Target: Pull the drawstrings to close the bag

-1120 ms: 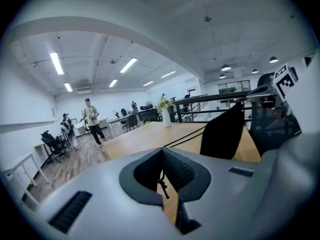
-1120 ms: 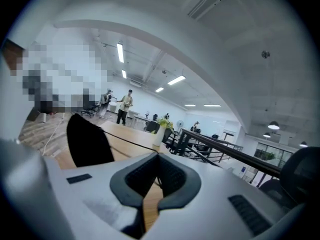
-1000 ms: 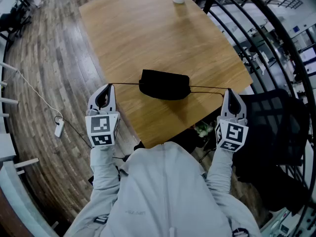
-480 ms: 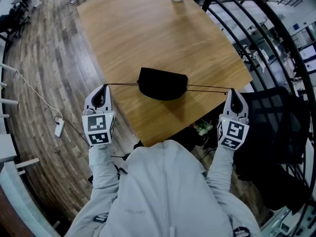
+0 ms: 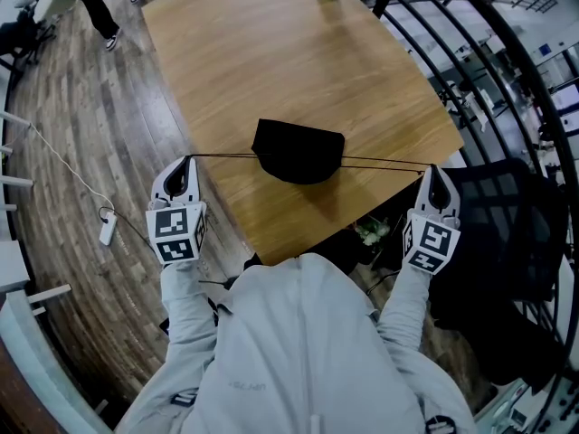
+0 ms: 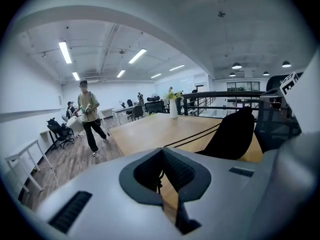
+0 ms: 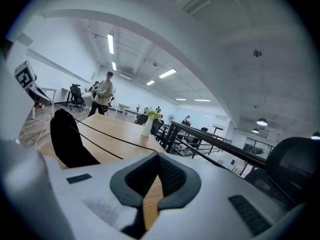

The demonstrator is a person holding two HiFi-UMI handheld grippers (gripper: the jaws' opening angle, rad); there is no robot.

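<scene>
Head view shows the black bag [image 5: 298, 152] lying on the desk [image 5: 271, 52] close to its near edge, between the two hands, with the drawstrings [image 5: 222, 155] stretched taut from its left and right sides. The left gripper [image 5: 187, 161] and right gripper [image 5: 431, 170] are each clamped on a cord end, on opposite sides of the bag and roughly equally far from it. Cinching further would, I judge, mean pulling each hand straight outward along that left-right line.
</scene>
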